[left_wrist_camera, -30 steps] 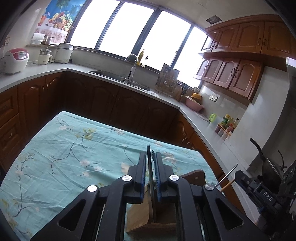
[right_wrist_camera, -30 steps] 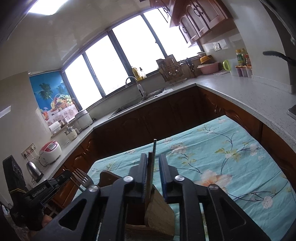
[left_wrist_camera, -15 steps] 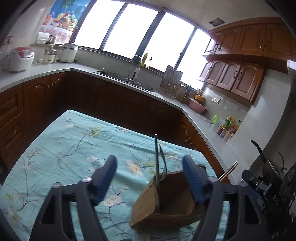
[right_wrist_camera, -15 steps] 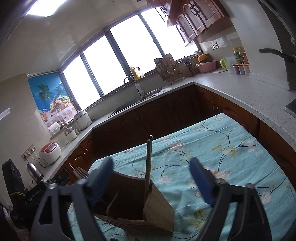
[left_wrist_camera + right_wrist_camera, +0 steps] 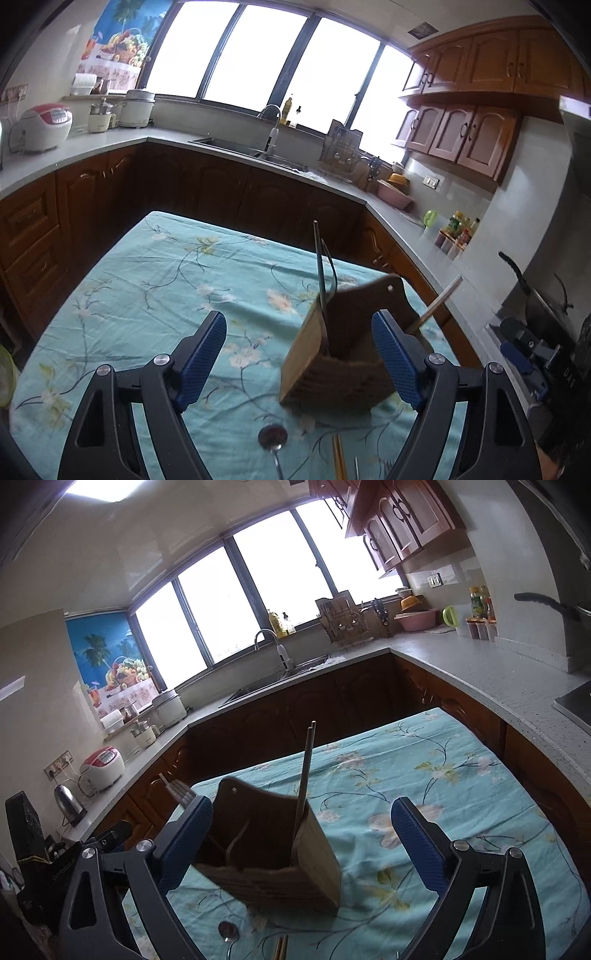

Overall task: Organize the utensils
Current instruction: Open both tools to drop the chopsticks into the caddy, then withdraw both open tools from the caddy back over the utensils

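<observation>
here both claws gape empty, blue ribbed pads flanking the wedge-shaped wooden utensil holder (image 5: 334,354) on floral cloth (image 5: 155,288).

A teal flowered cloth (image 5: 155,295) covers the bench. Beyond it, a grey counter (image 5: 92,142) on dark wood cabinets (image 5: 229,192) carries a red-and-white rice cooker (image 5: 44,127), a sink (image 5: 236,146) with tap (image 5: 272,125) under the window (image 5: 255,51), a pink bowl (image 5: 416,619) and a kettle (image 5: 68,805).
</observation>
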{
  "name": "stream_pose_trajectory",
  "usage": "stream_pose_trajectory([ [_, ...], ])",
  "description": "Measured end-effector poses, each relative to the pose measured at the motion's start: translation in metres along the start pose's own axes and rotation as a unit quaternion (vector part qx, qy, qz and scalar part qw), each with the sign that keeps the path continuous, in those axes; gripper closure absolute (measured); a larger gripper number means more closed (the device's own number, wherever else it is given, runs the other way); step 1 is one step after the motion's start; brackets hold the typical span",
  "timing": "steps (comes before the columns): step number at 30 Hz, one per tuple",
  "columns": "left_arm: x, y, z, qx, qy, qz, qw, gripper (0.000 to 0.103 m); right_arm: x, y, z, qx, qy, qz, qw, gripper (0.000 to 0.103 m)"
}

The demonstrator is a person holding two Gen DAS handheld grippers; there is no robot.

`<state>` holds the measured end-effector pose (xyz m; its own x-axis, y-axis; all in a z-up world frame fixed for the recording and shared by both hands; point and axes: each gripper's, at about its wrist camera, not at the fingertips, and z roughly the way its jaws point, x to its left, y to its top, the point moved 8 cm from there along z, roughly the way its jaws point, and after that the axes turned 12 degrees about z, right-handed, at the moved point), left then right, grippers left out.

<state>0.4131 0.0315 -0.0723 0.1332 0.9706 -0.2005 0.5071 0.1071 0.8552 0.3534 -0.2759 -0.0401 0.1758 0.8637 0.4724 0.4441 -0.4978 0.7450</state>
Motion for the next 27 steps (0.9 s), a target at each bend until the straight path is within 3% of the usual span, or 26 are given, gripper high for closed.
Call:
stream_pose_trajectory([
  [20, 0.001, -0.044, -0.095, 0.032, -0.007, -0.002, 0.9995, 0.022, 0.016, -0.044, -0.086, -0.018, -0.002, -0.063, 0.998, 0.001],
  [27, -0.004, -0.06, -0.119, 0.039, 0.002, 0.011, 0.9992, 0.022, 0.008, -0.068, -0.102, -0.003, -0.013, -0.076, 0.997, 0.001],
])
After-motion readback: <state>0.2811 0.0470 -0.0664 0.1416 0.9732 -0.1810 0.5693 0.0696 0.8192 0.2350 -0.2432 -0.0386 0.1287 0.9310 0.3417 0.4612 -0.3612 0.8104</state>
